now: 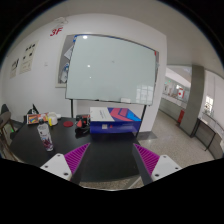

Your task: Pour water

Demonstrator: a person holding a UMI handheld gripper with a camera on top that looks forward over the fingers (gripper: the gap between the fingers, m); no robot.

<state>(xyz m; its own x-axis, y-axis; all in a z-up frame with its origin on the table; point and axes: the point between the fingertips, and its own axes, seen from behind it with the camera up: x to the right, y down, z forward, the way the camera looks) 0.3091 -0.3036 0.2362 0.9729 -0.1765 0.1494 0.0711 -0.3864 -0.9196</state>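
My gripper (112,162) is open and holds nothing; its two magenta pads (76,158) stand wide apart above a dark table (104,158). A small pale bottle-like container (45,136) stands upright on the table, ahead of the fingers and well to the left. Other small items (36,119) sit behind it near the table's far left side; what they are I cannot tell. No cup or water shows clearly.
A blue box (112,127) with a white box (104,113) on it stands straight ahead beyond the fingers. A large whiteboard (110,68) stands behind it. Open floor (175,140) lies to the right, with a doorway and wall beyond.
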